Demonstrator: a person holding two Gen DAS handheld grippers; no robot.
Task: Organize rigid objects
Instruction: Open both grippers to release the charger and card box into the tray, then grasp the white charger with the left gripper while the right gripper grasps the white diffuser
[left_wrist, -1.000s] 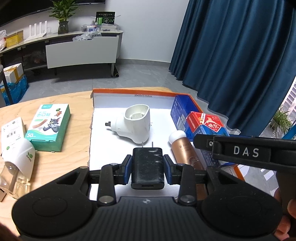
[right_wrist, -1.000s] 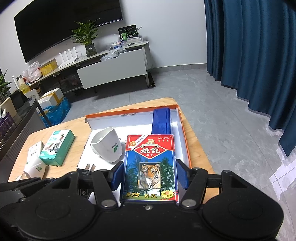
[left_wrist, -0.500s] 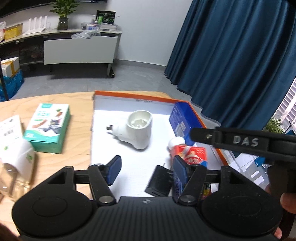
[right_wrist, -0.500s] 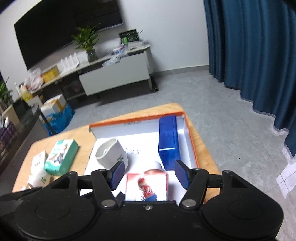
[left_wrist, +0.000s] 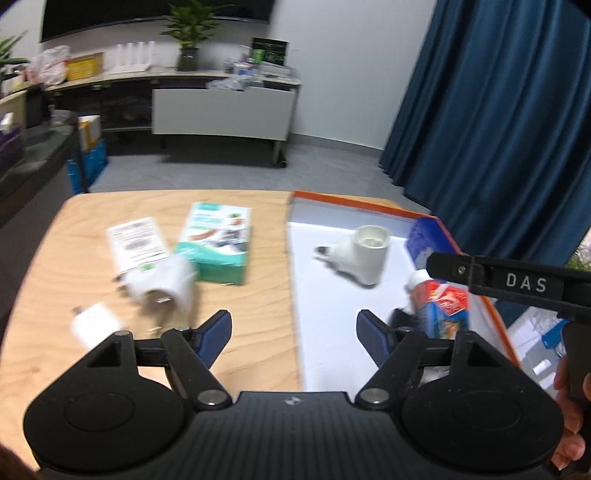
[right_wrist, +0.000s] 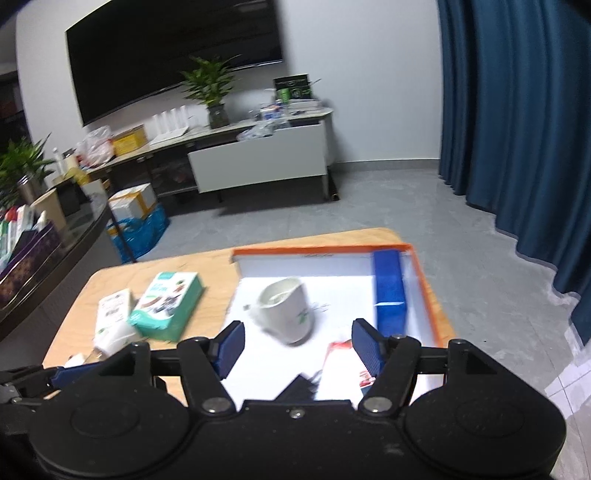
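An office lounge or meeting room. A big dark screen (right_wrist: 173, 55) hangs on the white wall above a long sideboard (right_wrist: 236, 147) cluttered with boxes and a plant (right_wrist: 210, 88). Blue curtains (right_wrist: 517, 129) and grey floor tiles (right_wrist: 406, 206) surround the wooden table (right_wrist: 110, 284).

Mug (right_wrist: 286, 310) in tray (right_wrist: 424, 284), boxes (right_wrist: 166, 304) leftward

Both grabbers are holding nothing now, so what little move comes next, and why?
Probably swing the left gripper toward the small white charger on the wooden table and close on it. Both sets of jaws stand open, and the right gripper hovers over the orange-rimmed box, which already holds several things. The charger looks nearest to the left gripper, though the view is blurred.
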